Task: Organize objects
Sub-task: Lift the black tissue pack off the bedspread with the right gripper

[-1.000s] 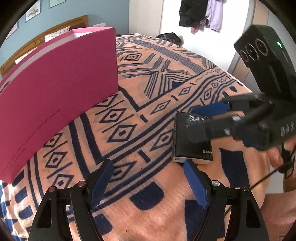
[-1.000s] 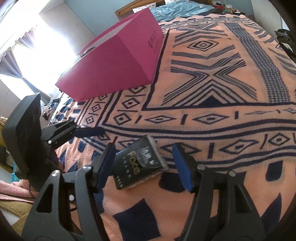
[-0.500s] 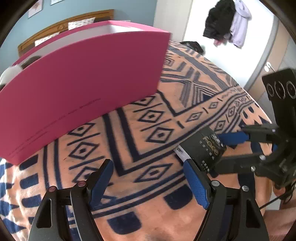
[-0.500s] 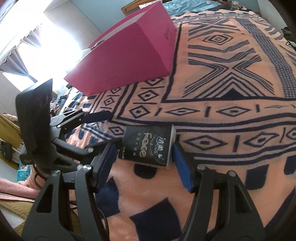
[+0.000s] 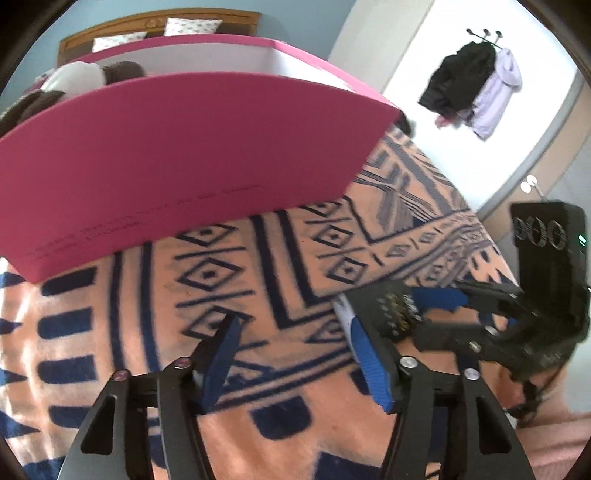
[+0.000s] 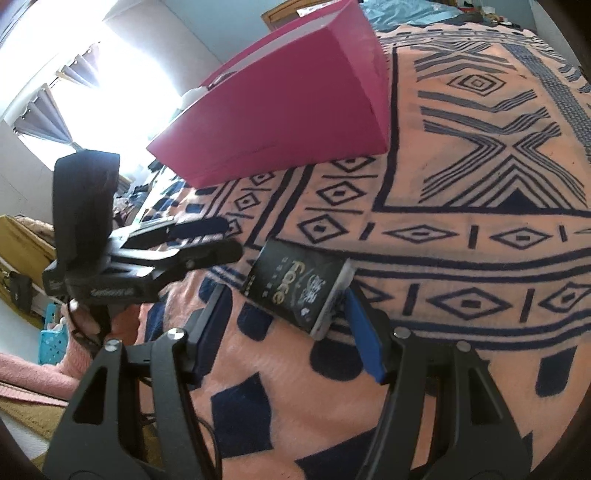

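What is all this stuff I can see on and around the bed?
Pink box: one, open top, on the blanket, far side.
Black tissue pack: one, gold lettering, between the right gripper's pads.
Blanket: one, peach with navy pattern, covers the bed.
Headboard: one, wooden, behind the box.
Coats: black and lilac, hanging on the wall.
Left gripper: black, blue pads, empty, jaws just closing.
Right gripper: black, blue pads, holding the pack.
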`<state>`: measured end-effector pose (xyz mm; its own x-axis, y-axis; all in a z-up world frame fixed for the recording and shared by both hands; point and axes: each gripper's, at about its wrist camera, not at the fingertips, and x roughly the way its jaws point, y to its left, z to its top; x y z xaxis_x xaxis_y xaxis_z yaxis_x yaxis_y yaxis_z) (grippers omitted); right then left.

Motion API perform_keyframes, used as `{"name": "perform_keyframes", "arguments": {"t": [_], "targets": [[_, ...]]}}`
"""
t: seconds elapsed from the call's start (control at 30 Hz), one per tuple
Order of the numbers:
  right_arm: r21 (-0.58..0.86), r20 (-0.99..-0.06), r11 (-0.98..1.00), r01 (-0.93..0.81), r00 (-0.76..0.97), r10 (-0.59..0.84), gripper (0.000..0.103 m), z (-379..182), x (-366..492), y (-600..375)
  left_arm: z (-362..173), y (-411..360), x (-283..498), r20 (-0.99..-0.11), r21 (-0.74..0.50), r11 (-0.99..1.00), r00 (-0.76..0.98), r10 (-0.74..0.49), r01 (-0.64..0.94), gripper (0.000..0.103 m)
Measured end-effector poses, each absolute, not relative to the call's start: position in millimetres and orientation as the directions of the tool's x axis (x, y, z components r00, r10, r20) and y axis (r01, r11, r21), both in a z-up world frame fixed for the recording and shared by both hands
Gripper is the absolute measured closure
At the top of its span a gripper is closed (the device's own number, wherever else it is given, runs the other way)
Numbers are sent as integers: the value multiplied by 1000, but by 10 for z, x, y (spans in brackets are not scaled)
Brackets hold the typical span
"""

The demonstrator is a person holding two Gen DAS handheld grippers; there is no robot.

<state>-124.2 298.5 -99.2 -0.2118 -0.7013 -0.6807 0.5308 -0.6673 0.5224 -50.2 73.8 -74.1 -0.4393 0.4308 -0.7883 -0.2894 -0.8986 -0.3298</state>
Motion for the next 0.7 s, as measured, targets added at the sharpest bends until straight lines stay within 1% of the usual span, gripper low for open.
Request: {"name": "perform_keyframes", "arguments": {"t": [0.03, 0.07, 0.13, 0.2, 0.33, 0.37, 0.57, 0.7], "targets": [[522, -681, -670, 527, -216, -700, 39, -998, -1250, 2995, -739, 769, -490, -786, -339, -891, -430, 445, -302, 45], [516, -683, -676, 526, -224, -695, 43, -1001, -1253, 3003, -745, 821, -477, -783, -347, -882, -418, 460, -319, 47], [506, -686, -682, 528, -233, -690, 45, -1001, -1251, 3002, -743, 915, -464, -780, -353, -870, -405, 477, -344, 52], [499, -686, -685, 531, -242, -687, 51, -995, -1244, 2995, -741, 970, -437, -776, -365, -856, -388, 497, -366, 57], [492, -687, -693, 527, -254, -681, 56, -1001, -1257, 2990, -758, 1042, -438, -776, -370, -848, -375, 506, -379, 61], [494, -686, -694, 524, -255, -681, 58, -1012, -1267, 2979, -755, 1046, -437, -774, -375, -845, -374, 511, -380, 63], [503, -683, -688, 523, -248, -687, 59, -1056, -1311, 2909, -772, 1025, -424, -764, -398, -838, -370, 528, -373, 72], [504, -680, -683, 529, -244, -692, 59, -1048, -1320, 2856, -763, 988, -418, -766, -387, -849, -387, 513, -358, 72]]}}
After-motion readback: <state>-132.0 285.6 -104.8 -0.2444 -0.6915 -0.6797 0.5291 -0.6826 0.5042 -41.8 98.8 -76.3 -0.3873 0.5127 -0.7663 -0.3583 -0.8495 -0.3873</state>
